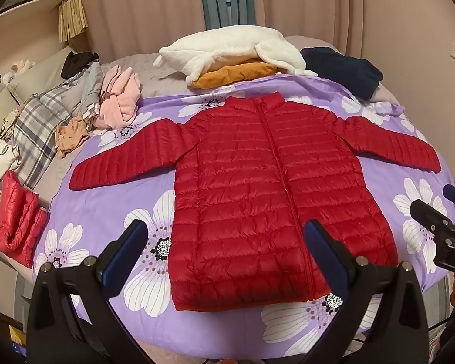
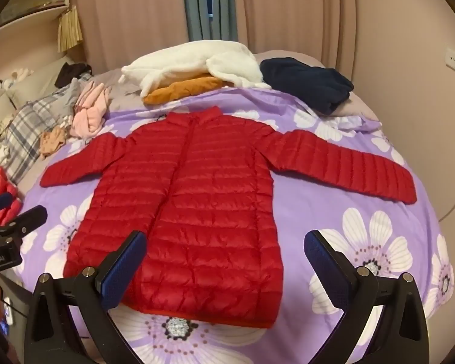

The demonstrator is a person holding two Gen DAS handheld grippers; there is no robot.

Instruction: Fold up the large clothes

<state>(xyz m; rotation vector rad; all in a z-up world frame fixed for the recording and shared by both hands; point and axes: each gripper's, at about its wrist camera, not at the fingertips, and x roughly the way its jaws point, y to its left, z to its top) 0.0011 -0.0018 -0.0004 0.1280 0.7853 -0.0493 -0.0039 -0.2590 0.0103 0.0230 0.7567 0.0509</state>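
Observation:
A red quilted puffer jacket lies flat and zipped on the purple flowered sheet, front up, both sleeves spread out to the sides; it also shows in the right wrist view. My left gripper is open and empty, held above the jacket's hem. My right gripper is open and empty, above the hem's right part. The right gripper also shows at the left wrist view's right edge; the left gripper shows at the right wrist view's left edge.
A second red puffer garment lies bunched at the bed's left edge. A pile of pink, plaid and tan clothes sits at the back left. White and orange folded items and a navy garment lie behind the collar. Curtains hang behind the bed.

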